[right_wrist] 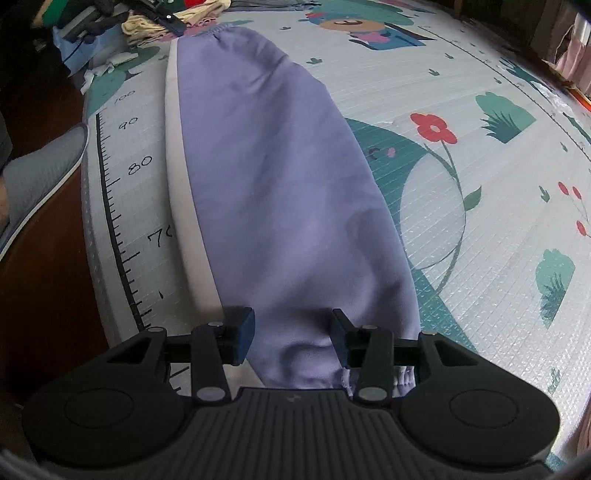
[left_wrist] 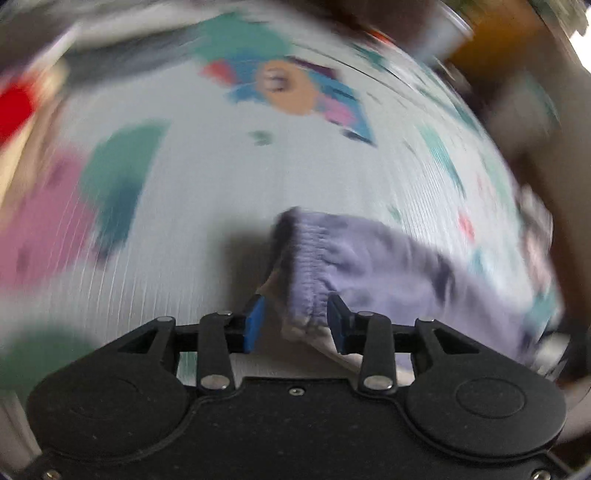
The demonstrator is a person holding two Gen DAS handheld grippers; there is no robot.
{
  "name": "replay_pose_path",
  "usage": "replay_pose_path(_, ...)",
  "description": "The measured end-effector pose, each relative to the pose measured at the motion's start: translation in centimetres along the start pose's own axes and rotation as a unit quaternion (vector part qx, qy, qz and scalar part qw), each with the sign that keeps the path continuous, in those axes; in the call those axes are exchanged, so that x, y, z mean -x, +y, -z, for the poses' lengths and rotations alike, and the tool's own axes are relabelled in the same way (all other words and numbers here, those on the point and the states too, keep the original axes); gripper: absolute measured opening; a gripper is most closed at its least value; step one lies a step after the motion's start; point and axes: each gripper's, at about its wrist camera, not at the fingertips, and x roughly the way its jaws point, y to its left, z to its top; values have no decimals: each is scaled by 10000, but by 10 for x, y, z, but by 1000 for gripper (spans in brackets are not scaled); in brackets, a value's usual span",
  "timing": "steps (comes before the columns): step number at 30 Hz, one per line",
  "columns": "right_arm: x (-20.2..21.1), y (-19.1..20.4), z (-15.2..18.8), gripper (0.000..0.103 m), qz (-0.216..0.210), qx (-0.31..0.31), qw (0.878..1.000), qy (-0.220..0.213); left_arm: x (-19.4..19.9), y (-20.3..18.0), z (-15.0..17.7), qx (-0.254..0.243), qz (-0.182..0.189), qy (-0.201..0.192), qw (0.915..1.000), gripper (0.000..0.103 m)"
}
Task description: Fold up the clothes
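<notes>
A pair of lavender trousers (right_wrist: 288, 192) with a white side stripe lies lengthwise on the patterned play mat (right_wrist: 498, 229). In the right wrist view my right gripper (right_wrist: 291, 334) has its jaws apart over the near end of the trousers, close to an elastic cuff (right_wrist: 402, 378). In the blurred left wrist view my left gripper (left_wrist: 295, 321) has an elastic hem of the lavender trousers (left_wrist: 310, 266) between its blue pads, lifted above the mat (left_wrist: 221, 177); the jaws look partly apart, with a gap at the left pad.
A height ruler is printed along the mat's left edge (right_wrist: 125, 206). A grey slipper (right_wrist: 40, 173) rests on the dark floor at left. A pile of clothes and dark items (right_wrist: 155, 22) sits at the mat's far end.
</notes>
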Motion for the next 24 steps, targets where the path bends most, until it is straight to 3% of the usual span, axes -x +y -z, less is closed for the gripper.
replay_pose_path(4, -2, -2, 0, 47, -40, 11, 10000, 6, -12, 16, 12, 1237, 518, 257, 9906, 36)
replay_pose_path(8, -2, -3, -1, 48, -54, -17, 10000, 9, -23, 8, 11, 1677, 706, 205, 9831, 34)
replay_pose_path(10, -3, -3, -1, 48, -61, -38, 10000, 3, -23, 0, 6, 1376, 444, 28, 9895, 18)
replay_pose_path(12, -3, -3, -1, 50, -67, -26, 10000, -4, -18, -17, 1, 806, 304, -171, 9961, 15)
replay_pose_path(13, -3, -3, -1, 50, -68, -21, 10000, -7, -11, -34, -2, 220, 339, -369, 9985, 14)
replay_pose_path(15, -3, -4, 0, 52, -73, -23, 10000, -15, 2, -64, -7, -901, 522, -806, 9913, 14)
replay_pose_path(17, -3, -6, 1, 55, -69, -58, 10000, -29, 15, -84, -8, -1630, 1000, -1262, 9734, 14)
replay_pose_path(20, -3, -7, 1, 59, -46, -123, 9999, -27, -14, -57, -10, -1304, 118, -523, 9900, 14)
replay_pose_path(22, -3, -7, 1, 59, -41, -146, 9999, -21, -28, -39, -3, -1061, -204, -210, 9939, 14)
replay_pose_path(24, -2, -7, 1, 60, -27, -135, 9999, -22, -28, -34, 0, -903, -144, -239, 9955, 13)
